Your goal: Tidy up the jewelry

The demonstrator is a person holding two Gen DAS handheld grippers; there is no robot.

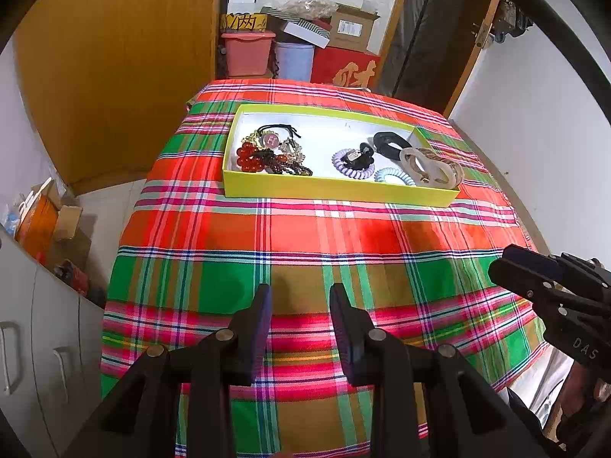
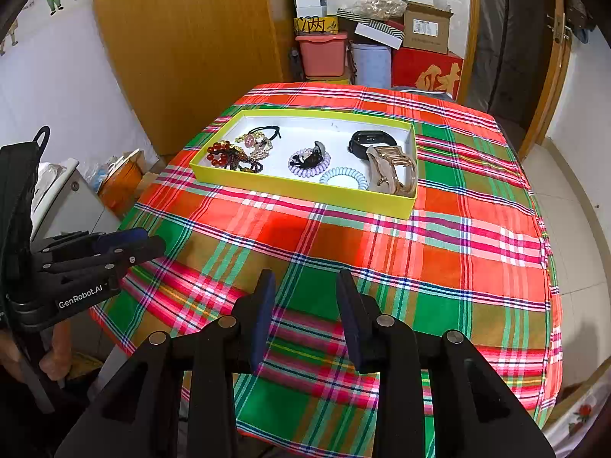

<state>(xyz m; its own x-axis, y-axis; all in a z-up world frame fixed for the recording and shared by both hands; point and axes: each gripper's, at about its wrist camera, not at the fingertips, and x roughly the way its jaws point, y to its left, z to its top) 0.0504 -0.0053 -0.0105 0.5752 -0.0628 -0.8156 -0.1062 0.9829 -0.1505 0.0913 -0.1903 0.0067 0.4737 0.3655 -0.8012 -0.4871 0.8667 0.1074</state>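
A yellow-green box (image 1: pixel 336 189) (image 2: pixel 305 191) sits at the far side of the plaid-covered table. It holds red beads (image 1: pixel 248 156) (image 2: pixel 218 152), a pink pendant tie (image 1: pixel 271 140), a purple coil tie (image 1: pixel 351 164) (image 2: pixel 309 166), a pale blue coil tie (image 1: pixel 393 176) (image 2: pixel 343 177), a black band (image 1: pixel 389 143) (image 2: pixel 366 142) and beige hair clips (image 1: pixel 431 168) (image 2: pixel 393 171). My left gripper (image 1: pixel 299 294) (image 2: pixel 149 244) is open and empty above the table's near part. My right gripper (image 2: pixel 305 282) (image 1: pixel 504 263) is open and empty too.
Plaid cloth (image 1: pixel 305 252) covers the table. Behind it stand a pink bin (image 1: pixel 246 53), a blue bucket (image 1: pixel 294 59), a red box (image 1: pixel 343 68) and cardboard boxes. A wooden wardrobe (image 1: pixel 114 57) is at left, grey drawers (image 1: pixel 34 343) at lower left.
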